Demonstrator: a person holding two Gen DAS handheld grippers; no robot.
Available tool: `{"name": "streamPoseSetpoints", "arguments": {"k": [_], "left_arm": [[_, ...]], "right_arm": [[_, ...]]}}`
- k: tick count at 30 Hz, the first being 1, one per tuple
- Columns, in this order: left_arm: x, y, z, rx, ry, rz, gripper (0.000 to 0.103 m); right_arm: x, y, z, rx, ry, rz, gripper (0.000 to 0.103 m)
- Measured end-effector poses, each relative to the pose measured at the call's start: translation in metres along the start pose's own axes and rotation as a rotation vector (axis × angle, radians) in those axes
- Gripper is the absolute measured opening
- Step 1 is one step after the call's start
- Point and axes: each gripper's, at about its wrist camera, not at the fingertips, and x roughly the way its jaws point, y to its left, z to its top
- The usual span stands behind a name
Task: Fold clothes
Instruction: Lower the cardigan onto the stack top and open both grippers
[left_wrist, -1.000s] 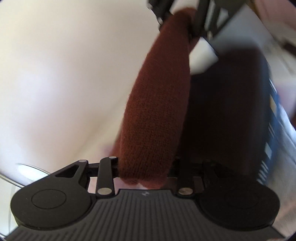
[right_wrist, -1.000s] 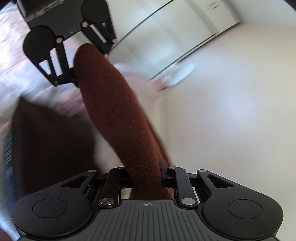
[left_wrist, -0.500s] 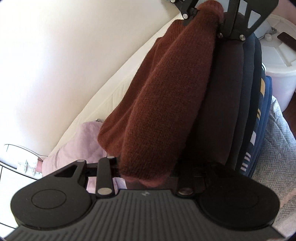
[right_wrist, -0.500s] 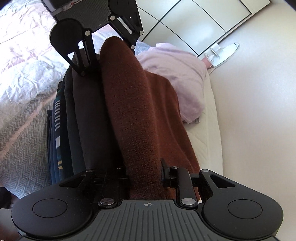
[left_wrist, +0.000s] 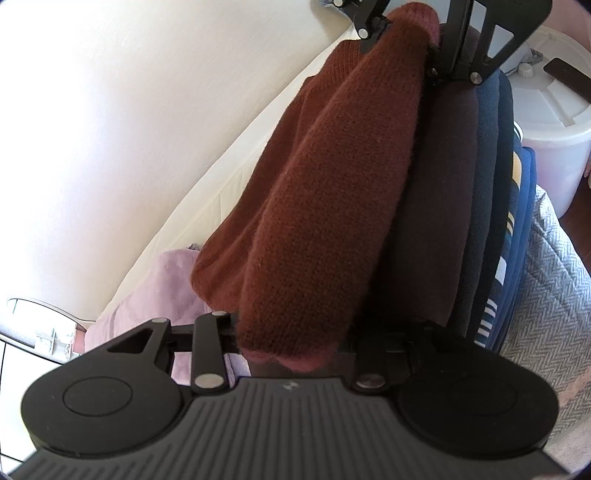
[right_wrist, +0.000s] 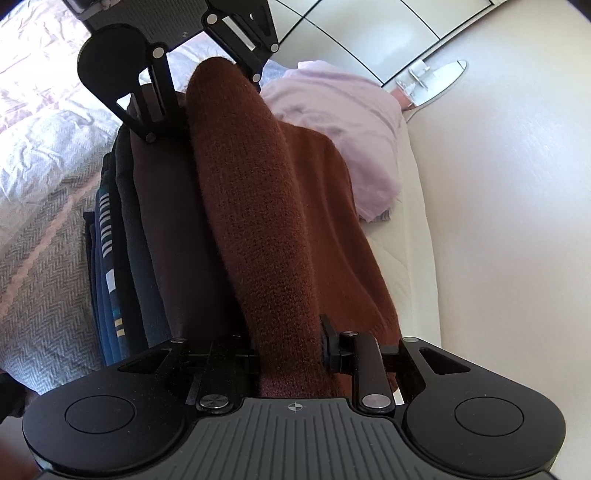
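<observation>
I have the rust-brown knitted sweater stretched between both tools, over the stack of folded dark clothes on the bed's grey herringbone blanket. My left hand-held gripper is clamped on one bunched end; my right hand-held gripper is clenched on the other end, the knit filling its jaws.

Only the left view gives me the white lidded bin beyond the stack. Only the right view shows the white cupboard doors and more of the pink garment heaped beside the sweater.

In both views the sweater covers the finger pads, so I cannot see the contact itself. How the sweater's lower fold lies on the stack is hidden under its own bulk.
</observation>
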Motion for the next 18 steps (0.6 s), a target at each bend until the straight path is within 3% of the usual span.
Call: {"name": "streamPoseSetpoints", "arguments": {"k": [6, 7, 8, 10, 17, 18], "left_arm": [[0.0, -0.003, 0.0, -0.008, -0.003, 0.007, 0.032], [0.0, -0.003, 0.0, -0.012, -0.002, 0.01, 0.032], [-0.001, -0.003, -0.001, -0.016, -0.002, 0.013, 0.032], [-0.002, -0.002, -0.002, -0.022, -0.004, 0.024, 0.033], [-0.02, -0.014, -0.004, 0.08, -0.06, 0.108, 0.041], [-0.023, -0.016, -0.005, 0.102, -0.068, 0.119, 0.042]], "right_arm": [[0.025, -0.002, 0.004, -0.04, 0.006, -0.027, 0.025], [0.029, -0.001, 0.003, -0.061, 0.011, -0.042, 0.03], [0.033, -0.001, 0.003, -0.081, 0.015, -0.058, 0.044], [0.036, 0.003, -0.001, -0.125, 0.034, -0.12, 0.06], [0.03, -0.003, -0.019, -0.083, 0.021, -0.113, 0.06], [0.028, -0.003, -0.021, -0.074, 0.016, -0.111, 0.055]]}}
